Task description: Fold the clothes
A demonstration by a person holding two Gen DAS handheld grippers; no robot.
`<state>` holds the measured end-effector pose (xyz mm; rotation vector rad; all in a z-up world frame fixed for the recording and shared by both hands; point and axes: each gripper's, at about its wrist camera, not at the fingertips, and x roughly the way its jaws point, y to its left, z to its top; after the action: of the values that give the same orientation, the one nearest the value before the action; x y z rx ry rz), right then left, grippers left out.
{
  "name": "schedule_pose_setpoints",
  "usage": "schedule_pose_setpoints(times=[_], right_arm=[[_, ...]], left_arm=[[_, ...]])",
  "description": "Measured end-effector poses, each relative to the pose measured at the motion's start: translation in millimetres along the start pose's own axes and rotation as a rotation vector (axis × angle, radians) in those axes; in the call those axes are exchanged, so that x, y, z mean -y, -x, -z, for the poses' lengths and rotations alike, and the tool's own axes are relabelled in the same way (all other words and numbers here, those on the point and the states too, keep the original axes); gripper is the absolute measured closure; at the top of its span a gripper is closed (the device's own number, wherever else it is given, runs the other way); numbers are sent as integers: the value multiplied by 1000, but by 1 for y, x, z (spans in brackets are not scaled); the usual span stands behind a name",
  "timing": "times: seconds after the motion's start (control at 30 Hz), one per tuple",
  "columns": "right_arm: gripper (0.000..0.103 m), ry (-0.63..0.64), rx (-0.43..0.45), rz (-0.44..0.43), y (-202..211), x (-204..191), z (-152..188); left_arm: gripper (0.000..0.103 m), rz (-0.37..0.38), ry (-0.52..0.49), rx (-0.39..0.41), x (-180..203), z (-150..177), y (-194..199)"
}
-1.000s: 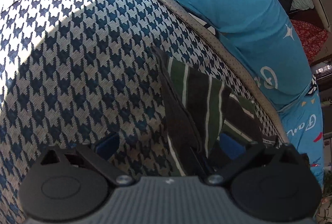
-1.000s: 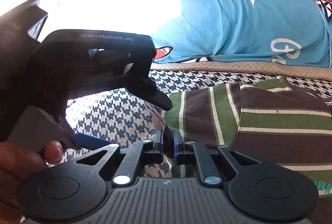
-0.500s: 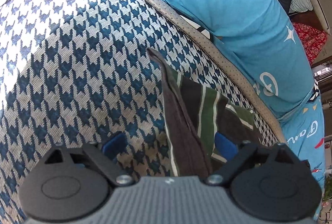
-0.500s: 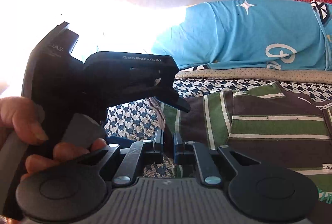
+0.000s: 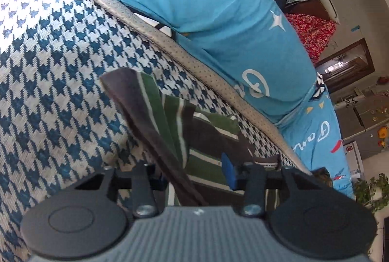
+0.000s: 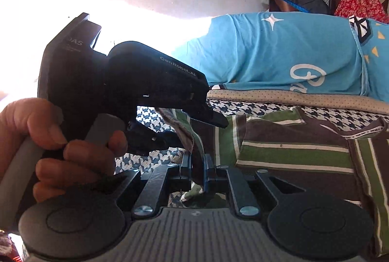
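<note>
Left wrist view shows the left tool [image 5: 195, 179] with its jaws closing around a raised fold of the green and brown striped garment [image 5: 170, 121], which runs from between the blue pads out ahead over the houndstooth cover [image 5: 56, 72]; whether the pads already press on the cloth is hard to tell. From the right wrist, the right tool [image 6: 197, 173] is clamped tight on an edge of the same garment [image 6: 291, 147], the rest of it spreading ahead and to the right, while the left hand [image 6: 56, 152] grips the left tool's [image 6: 192, 119] handle just to the left. Beyond both tools lies a blue printed pillow [image 5: 218, 19] along the cover's dotted border.
</note>
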<state>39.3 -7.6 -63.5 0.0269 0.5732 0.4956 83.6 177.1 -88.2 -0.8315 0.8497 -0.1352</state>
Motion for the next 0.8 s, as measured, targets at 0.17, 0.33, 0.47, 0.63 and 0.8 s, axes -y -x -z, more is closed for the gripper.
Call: schedule_pose_setpoints(times=[0.17, 0.33, 0.47, 0.63, 0.8], right_arm=[[93, 0, 27, 110, 26, 18, 2], [93, -437, -141, 180, 30, 93, 30], [93, -531, -180, 213, 38, 120, 44], [85, -408, -139, 260, 51, 115, 36], [84, -419, -93, 219, 57, 121, 32]], left_arm=[[50, 96, -144, -24, 43, 19, -13], [13, 73, -202, -29, 61, 35, -15], [7, 50, -185, 17, 60, 34, -4], [7, 47, -142, 44, 52, 30, 4], [6, 6, -127, 77, 47, 26, 11]])
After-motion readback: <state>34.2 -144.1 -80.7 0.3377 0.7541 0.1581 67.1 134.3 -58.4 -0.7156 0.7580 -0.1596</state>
